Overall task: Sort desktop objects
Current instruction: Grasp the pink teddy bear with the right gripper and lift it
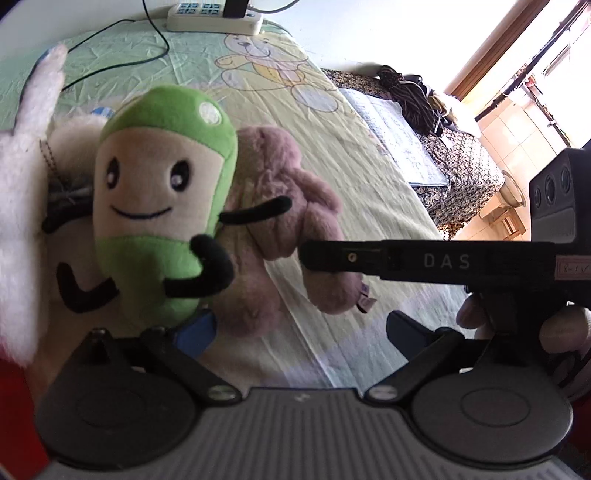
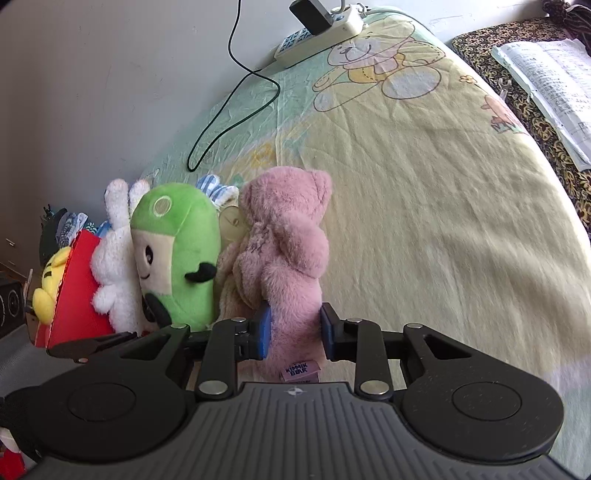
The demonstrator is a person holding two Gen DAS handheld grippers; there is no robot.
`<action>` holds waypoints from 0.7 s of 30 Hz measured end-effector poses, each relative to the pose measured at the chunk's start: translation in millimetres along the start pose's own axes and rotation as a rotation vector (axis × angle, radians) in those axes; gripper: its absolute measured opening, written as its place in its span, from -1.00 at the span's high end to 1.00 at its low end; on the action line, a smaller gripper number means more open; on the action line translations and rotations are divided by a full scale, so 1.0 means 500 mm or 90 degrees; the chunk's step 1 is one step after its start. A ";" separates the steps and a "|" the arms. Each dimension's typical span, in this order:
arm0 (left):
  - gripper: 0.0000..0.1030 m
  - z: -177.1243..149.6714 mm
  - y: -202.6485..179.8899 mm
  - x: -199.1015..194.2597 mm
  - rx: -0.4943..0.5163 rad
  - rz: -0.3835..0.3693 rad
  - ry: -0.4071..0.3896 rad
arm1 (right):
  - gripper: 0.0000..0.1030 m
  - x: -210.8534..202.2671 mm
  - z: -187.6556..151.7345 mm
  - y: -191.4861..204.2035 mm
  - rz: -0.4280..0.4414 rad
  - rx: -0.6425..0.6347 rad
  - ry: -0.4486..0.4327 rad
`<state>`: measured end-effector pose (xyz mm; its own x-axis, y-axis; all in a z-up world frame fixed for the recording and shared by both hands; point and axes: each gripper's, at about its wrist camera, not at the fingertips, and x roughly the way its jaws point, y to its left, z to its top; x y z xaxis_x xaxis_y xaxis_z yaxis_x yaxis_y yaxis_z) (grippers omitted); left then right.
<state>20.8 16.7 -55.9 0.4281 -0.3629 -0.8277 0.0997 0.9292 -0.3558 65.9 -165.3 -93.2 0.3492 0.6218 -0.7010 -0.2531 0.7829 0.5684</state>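
While your right gripper [image 2: 295, 328] pinched the pink plush bear [image 2: 288, 251] between its blue pads [image 2: 263, 330], the bear stood upright straight ahead of it on the yellow sheet [image 2: 424, 206]. Just left of those fingers leaned the green plush toy [image 2: 177, 251], touching the bear, then the white plush rabbit [image 2: 114, 266]. Your left gripper [image 1: 299, 328] stood spread wide, gripping nothing, the green toy just ahead of its left finger.

Plush toys [image 2: 173, 254] – approx. 5; power strip [image 2: 319, 31] – 1; book [image 2: 546, 81] – 1.
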 end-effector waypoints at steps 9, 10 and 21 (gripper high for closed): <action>-0.93 -0.050 -0.036 -0.021 0.032 -0.030 0.014 | 0.44 -0.081 -0.092 -0.019 -0.022 0.036 0.004; -0.93 -0.053 -0.042 -0.022 0.040 -0.033 0.014 | 0.44 -0.090 -0.101 -0.021 -0.024 0.041 0.003; -0.93 -0.075 -0.114 -0.010 0.122 -0.056 0.036 | 0.33 -0.140 -0.179 -0.052 -0.026 0.121 0.000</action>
<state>-20.5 -37.0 -47.9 0.3588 -0.4420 -0.8221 0.3061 0.8878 -0.3437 -32.6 -227.4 -97.3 0.3555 0.5896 -0.7253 -0.0643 0.7895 0.6103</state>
